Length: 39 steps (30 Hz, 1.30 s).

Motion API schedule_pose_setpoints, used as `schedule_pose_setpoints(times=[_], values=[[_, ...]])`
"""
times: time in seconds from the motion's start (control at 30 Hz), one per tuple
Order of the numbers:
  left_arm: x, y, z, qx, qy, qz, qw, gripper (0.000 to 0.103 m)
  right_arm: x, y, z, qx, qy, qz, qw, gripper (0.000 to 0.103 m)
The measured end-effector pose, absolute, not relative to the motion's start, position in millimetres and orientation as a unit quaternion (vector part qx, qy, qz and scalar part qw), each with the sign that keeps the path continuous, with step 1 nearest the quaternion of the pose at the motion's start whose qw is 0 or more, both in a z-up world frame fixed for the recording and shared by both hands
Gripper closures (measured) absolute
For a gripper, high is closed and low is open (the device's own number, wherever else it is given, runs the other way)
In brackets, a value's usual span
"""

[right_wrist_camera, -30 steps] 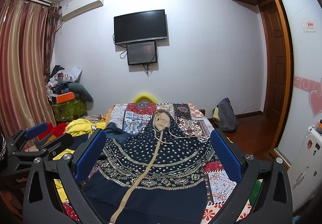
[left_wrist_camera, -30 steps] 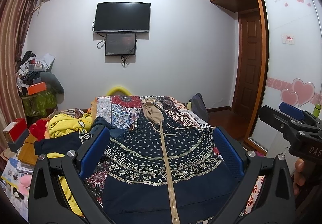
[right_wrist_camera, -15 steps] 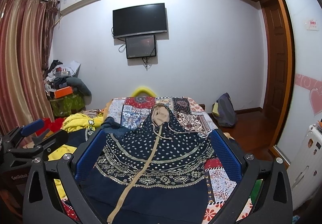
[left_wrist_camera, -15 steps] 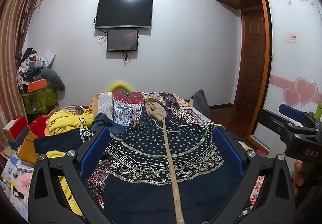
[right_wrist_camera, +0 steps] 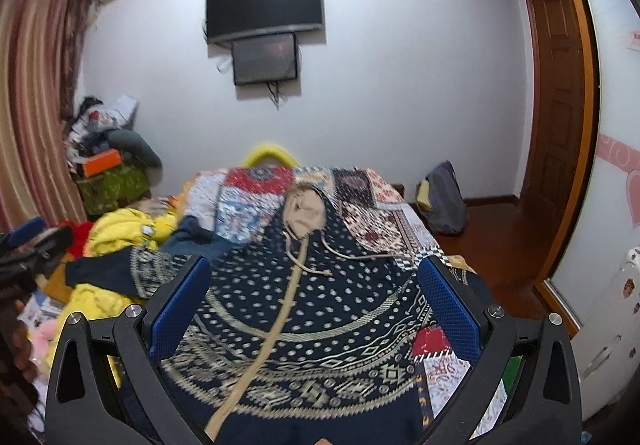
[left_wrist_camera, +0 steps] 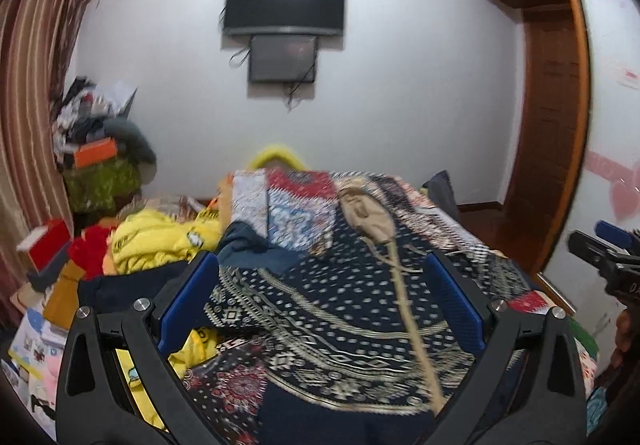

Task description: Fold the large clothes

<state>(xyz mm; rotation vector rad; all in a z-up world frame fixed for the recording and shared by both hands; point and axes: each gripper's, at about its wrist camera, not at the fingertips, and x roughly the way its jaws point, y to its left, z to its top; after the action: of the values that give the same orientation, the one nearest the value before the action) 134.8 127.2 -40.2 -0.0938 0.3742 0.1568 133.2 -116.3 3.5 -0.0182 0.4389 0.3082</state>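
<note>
A navy hooded jacket (left_wrist_camera: 320, 309) (right_wrist_camera: 320, 309) with beige dots, patterned bands and a beige zip lies spread front-up on the patchwork bed cover (right_wrist_camera: 372, 205). Its tan-lined hood (left_wrist_camera: 364, 213) (right_wrist_camera: 304, 213) points to the far wall, and one sleeve (right_wrist_camera: 120, 269) reaches left. My left gripper (left_wrist_camera: 320, 297) hovers open above the jacket's left half. Over the jacket's middle my right gripper (right_wrist_camera: 316, 301) is open too, empty. Each gripper appears at the edge of the other's view: the right gripper (left_wrist_camera: 604, 257) and the left gripper (right_wrist_camera: 32, 245).
Yellow clothes (left_wrist_camera: 160, 241) and a red item (left_wrist_camera: 90, 249) are piled on the bed's left side. A cluttered stand (right_wrist_camera: 108, 173) is by the striped curtain (right_wrist_camera: 28, 105). A dark bag (right_wrist_camera: 444, 201) sits on the wooden floor right of the bed, near the door (right_wrist_camera: 560, 101).
Both grippers have tipped downward and moved closer over the jacket, which now looks larger and a little blurred. Their fingers stay open.
</note>
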Motion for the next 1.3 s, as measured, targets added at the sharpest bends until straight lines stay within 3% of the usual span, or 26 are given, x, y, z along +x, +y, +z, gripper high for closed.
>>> schedule_pose_setpoints(times=[0.27, 0.53, 0.63, 0.7, 0.83, 1.13, 1.3], values=[[201.0, 244.3, -99.0, -0.124, 0.282, 0.127, 0.943, 0.0, 210.6, -103.6, -33.6, -0.026, 0.288, 0.14, 0.947, 0.0], [236.1, 341.7, -188.0, -0.267, 0.387, 0.109, 0.876, 0.0, 278.9, -85.3, -85.1, -0.046, 0.369, 0.15, 0.916, 0.0], [244.3, 360.8, -217.7, -0.292, 0.414, 0.117, 0.854, 0.004, 295.4, -80.1, -102.4, -0.043, 0.398, 0.159, 0.903, 0.001], [248.7, 370.0, -234.8, -0.316, 0.426, 0.108, 0.841, 0.013, 304.5, -76.7, -112.6, -0.044, 0.412, 0.161, 0.896, 0.001], [254.0, 387.4, -259.5, -0.358, 0.431, 0.107, 0.821, 0.015, 314.2, -72.1, -128.2, -0.048, 0.432, 0.163, 0.886, 0.002], [262.4, 419.1, -275.7, -0.379, 0.406, 0.165, 0.815, 0.04, 320.9, -70.5, -136.9, -0.051, 0.444, 0.165, 0.879, 0.002], [261.9, 410.5, -253.8, -0.292, 0.411, 0.238, 0.83, 0.08, 319.8, -70.7, -131.9, -0.055, 0.44, 0.163, 0.882, 0.002]])
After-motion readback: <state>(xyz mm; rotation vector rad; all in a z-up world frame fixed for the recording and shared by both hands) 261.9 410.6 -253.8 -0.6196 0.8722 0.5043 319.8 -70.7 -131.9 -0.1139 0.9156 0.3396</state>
